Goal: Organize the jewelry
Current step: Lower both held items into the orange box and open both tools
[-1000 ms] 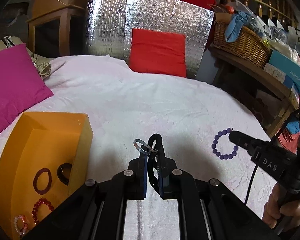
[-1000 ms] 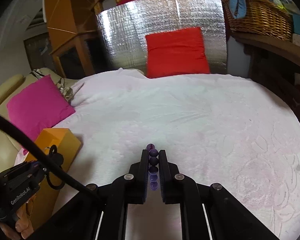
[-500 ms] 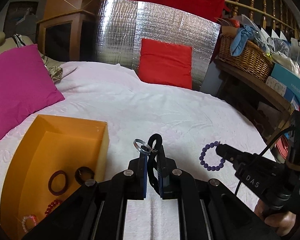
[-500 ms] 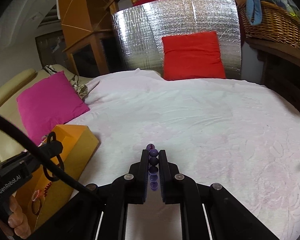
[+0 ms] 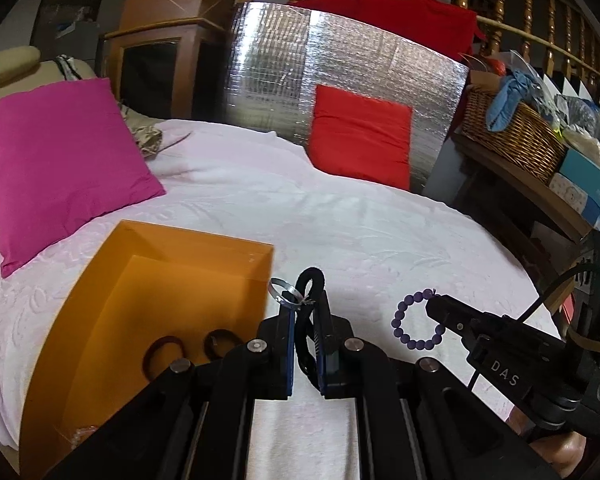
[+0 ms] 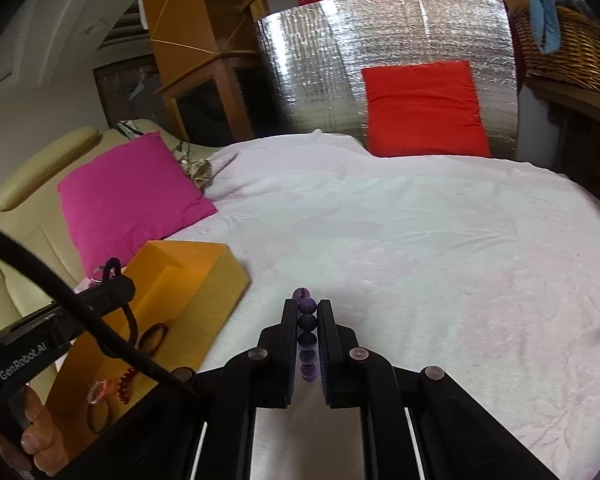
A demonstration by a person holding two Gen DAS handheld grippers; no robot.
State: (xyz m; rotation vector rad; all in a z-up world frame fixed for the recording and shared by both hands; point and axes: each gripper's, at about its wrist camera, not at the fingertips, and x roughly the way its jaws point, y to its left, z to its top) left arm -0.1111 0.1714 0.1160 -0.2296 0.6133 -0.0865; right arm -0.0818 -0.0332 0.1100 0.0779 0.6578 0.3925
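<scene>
My left gripper (image 5: 305, 308) is shut on a black cord loop (image 5: 312, 280) with a silver ring (image 5: 283, 291) tied to it, just right of the orange box's (image 5: 172, 252) near corner. My right gripper (image 6: 307, 307) is shut on a purple bead bracelet (image 6: 306, 322); in the left wrist view the bracelet (image 5: 416, 320) hangs as a ring from the right gripper's tip (image 5: 434, 306). The orange box (image 6: 188, 276) holds dark bangles (image 5: 164, 356) and red and pink bead bracelets (image 6: 112, 388). In the right wrist view the left gripper (image 6: 114, 280) hovers over the box.
A white bedspread (image 5: 360, 232) covers the bed. A magenta cushion (image 5: 60, 160) lies at the left, a red cushion (image 5: 360, 140) leans on a silver foil panel (image 5: 340, 72) at the back. A wicker basket (image 5: 516, 136) and boxes stand on a shelf at right.
Both grippers have moved left toward the orange box, each keeping its hold. The box now shows larger and nearer the middle of both views.
</scene>
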